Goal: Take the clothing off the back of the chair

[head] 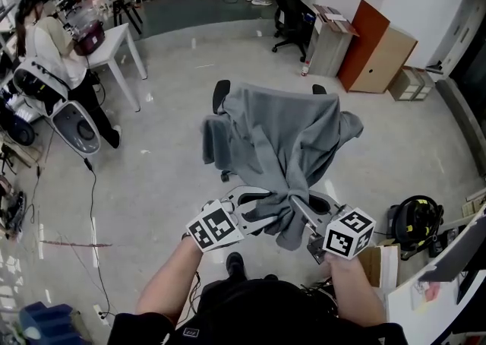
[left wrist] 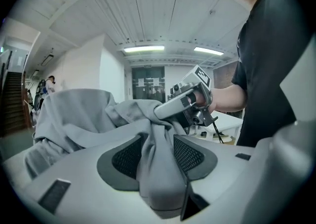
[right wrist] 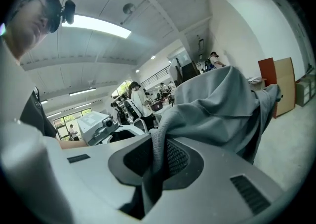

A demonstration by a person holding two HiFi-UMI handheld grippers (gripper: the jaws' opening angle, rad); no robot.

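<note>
R gripper clamped on grey clothing | L gripper jaws apart, clothing between | draped on chair

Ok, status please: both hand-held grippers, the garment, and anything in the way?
Right hand-held gripper shut on grey sweatshirt hem. Left hand-held gripper: thick fold between jaws, grip unclear. Sweatshirt draped over office chair back. Nothing seen blocking.
</note>
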